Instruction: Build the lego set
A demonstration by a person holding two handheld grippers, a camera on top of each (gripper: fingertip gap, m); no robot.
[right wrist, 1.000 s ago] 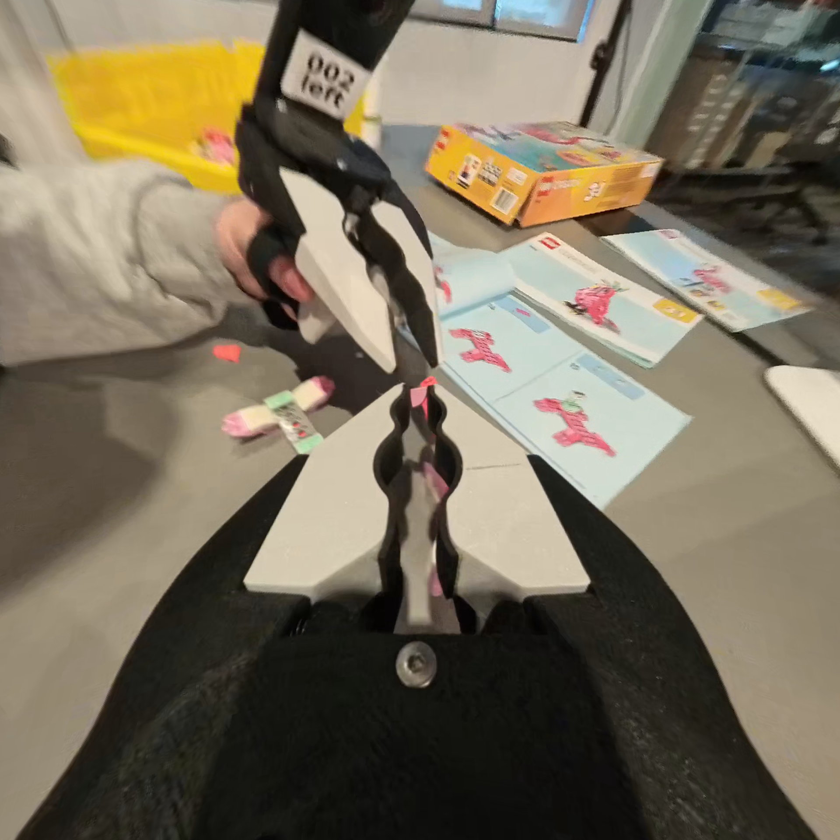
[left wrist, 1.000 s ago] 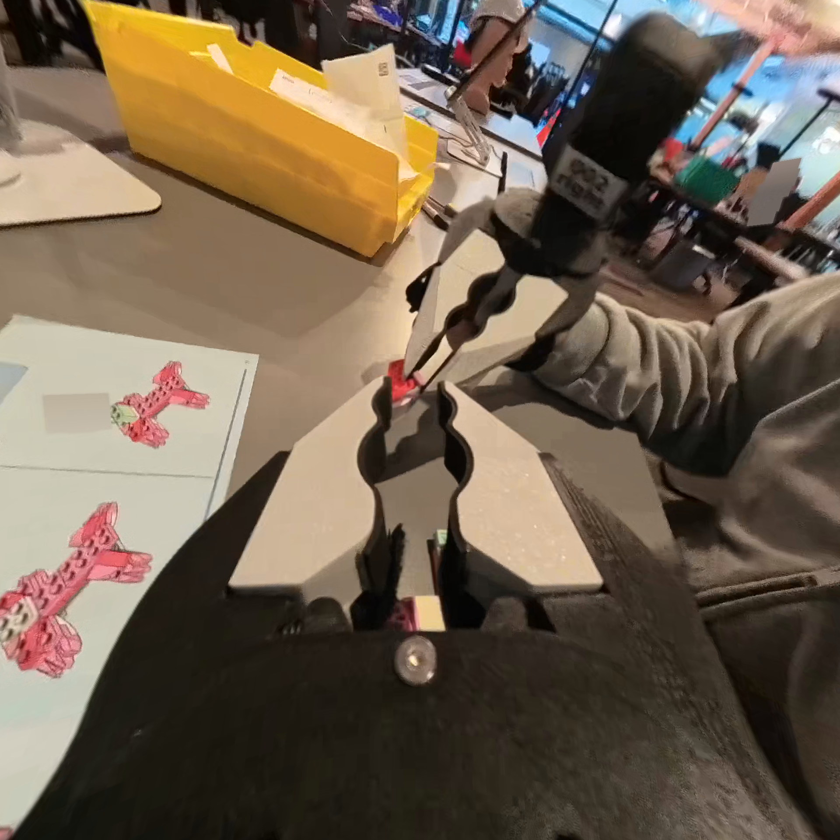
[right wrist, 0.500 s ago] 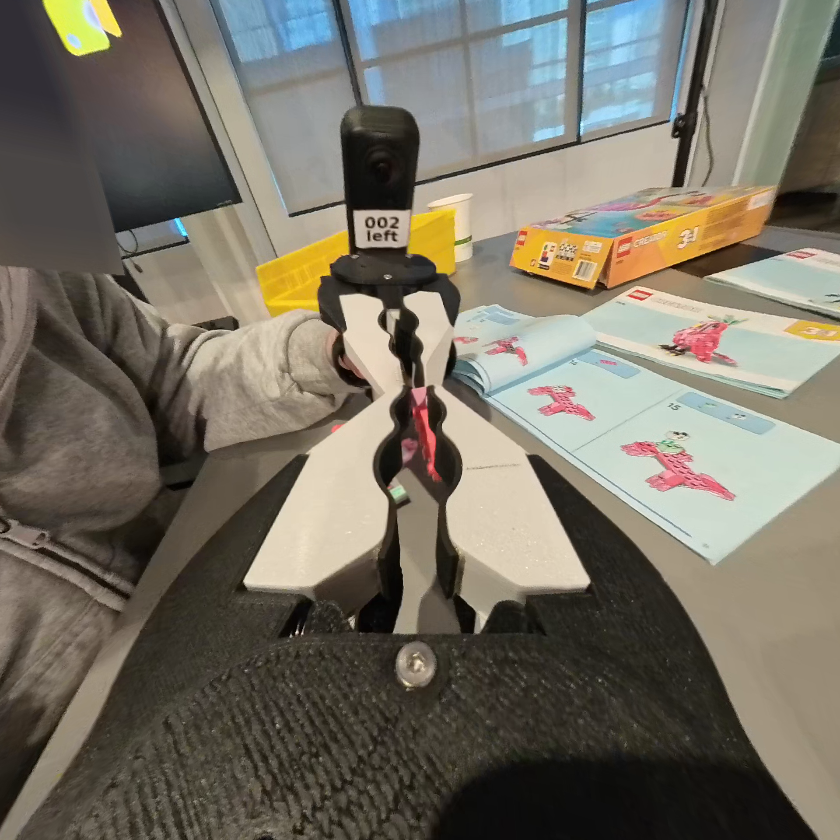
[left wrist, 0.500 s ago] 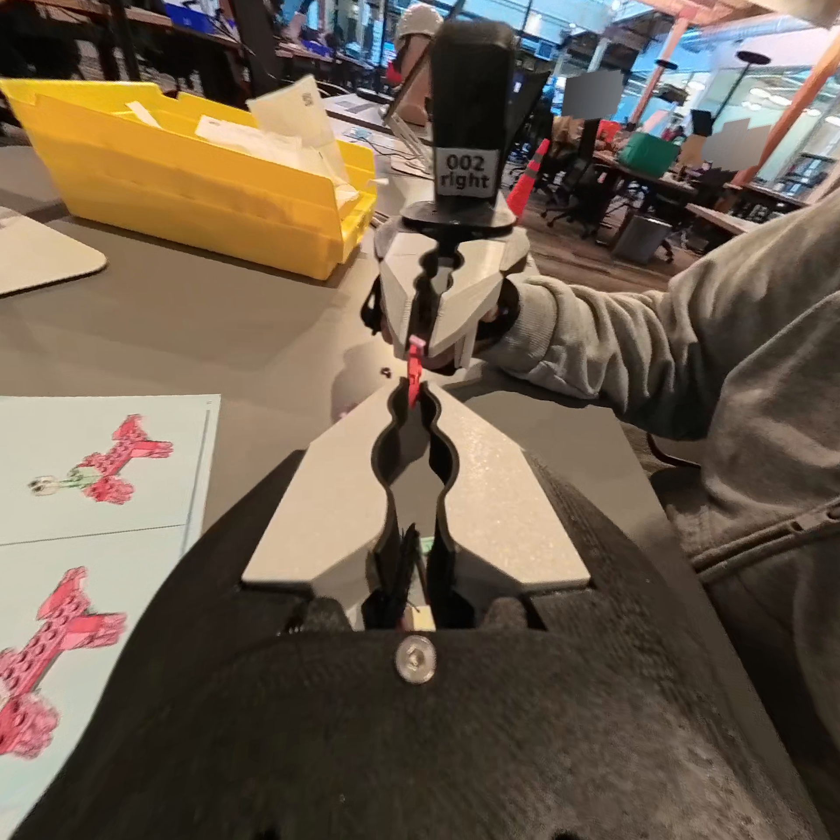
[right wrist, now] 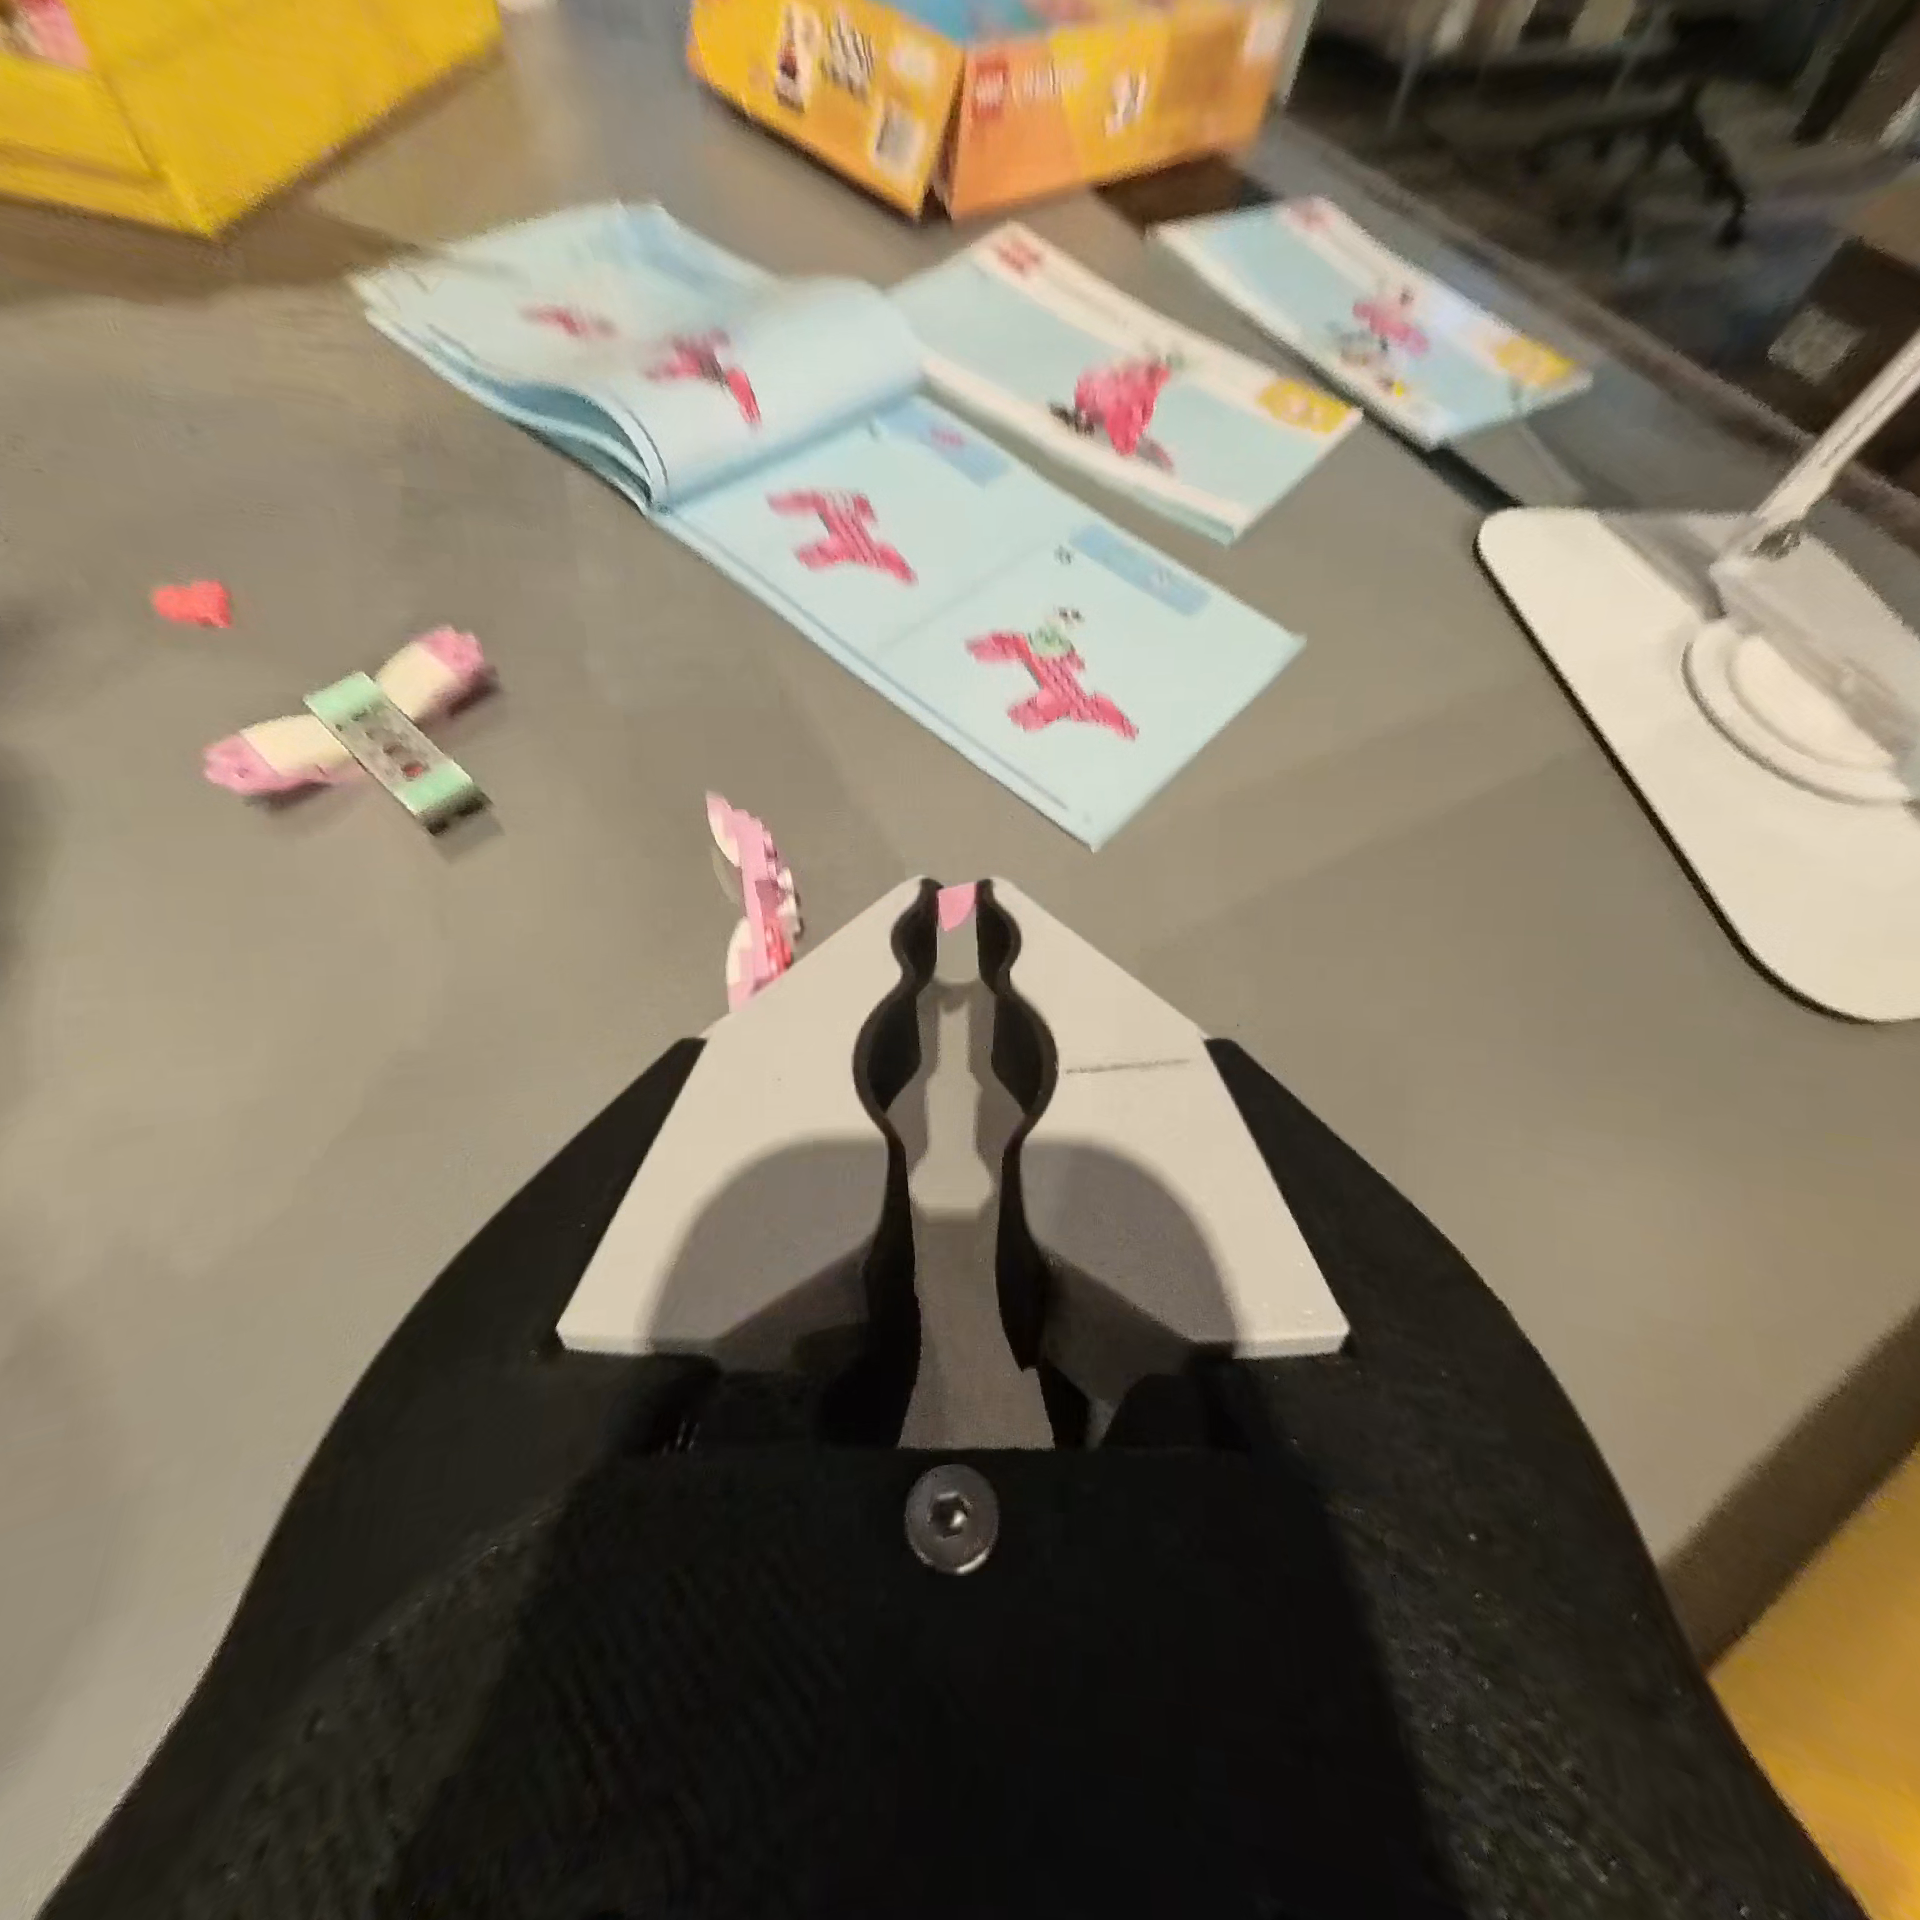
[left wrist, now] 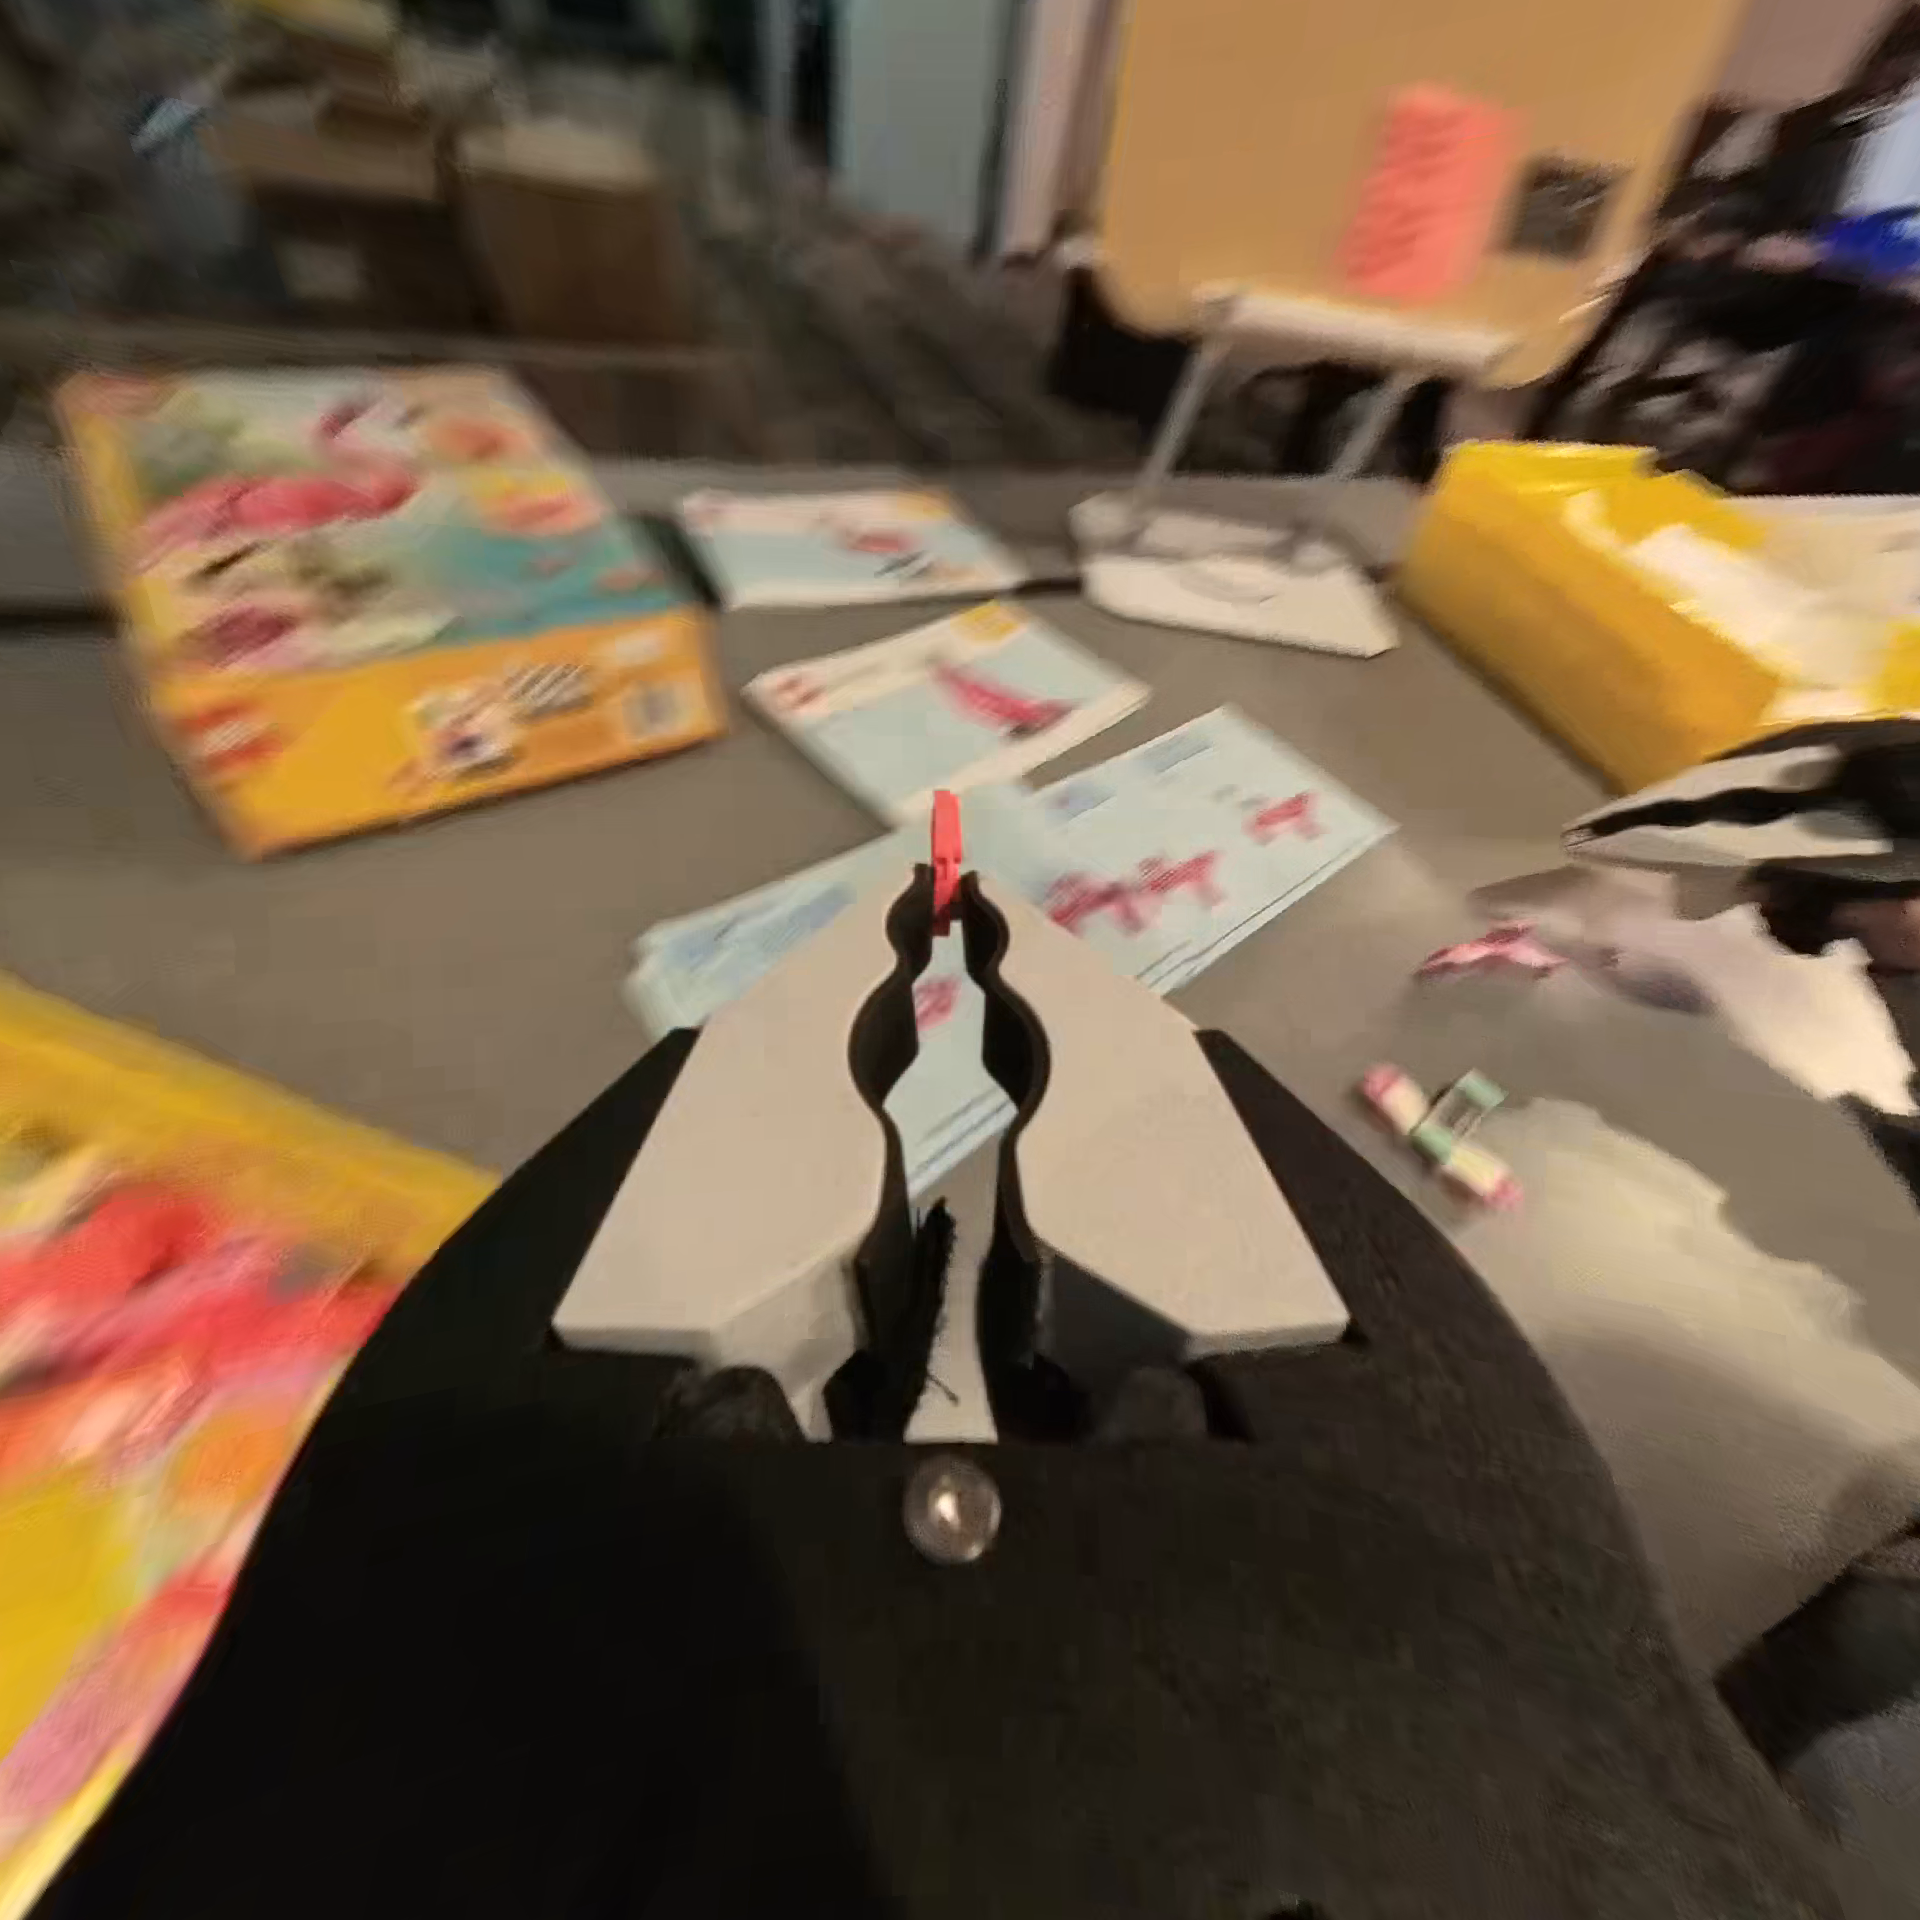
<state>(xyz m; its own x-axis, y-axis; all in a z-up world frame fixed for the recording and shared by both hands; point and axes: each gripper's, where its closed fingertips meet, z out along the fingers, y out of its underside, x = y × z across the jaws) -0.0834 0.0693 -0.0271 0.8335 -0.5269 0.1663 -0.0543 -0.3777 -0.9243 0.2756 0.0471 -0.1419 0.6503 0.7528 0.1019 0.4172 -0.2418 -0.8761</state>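
Note:
My left gripper (left wrist: 943,906) is shut on a small red lego piece (left wrist: 943,857) that sticks up from its tips, held above the table. My right gripper (right wrist: 956,902) is shut on a pink lego assembly (right wrist: 758,904) that juts out to the left of its tips, low over the grey table (right wrist: 416,1039). The right gripper also shows blurred at the right edge of the left wrist view (left wrist: 1745,821). A pink, white and green cross-shaped assembly (right wrist: 348,717) and a loose red piece (right wrist: 192,603) lie on the table to the left.
An open instruction booklet (right wrist: 831,499) lies ahead, with two more booklets (right wrist: 1132,384) beyond it. The lego box (right wrist: 987,83) and a yellow bin (right wrist: 208,94) stand at the back. A white lamp base (right wrist: 1704,727) is at the right. A yellow bin of pieces (left wrist: 156,1299) is beside the left gripper. The gap from one gripper's tips to the other's is roughly 40 cm.
The two grippers were tip to tip; they have drawn apart. The left has swung toward the box and booklets with the red piece. The right has tilted down toward the table.

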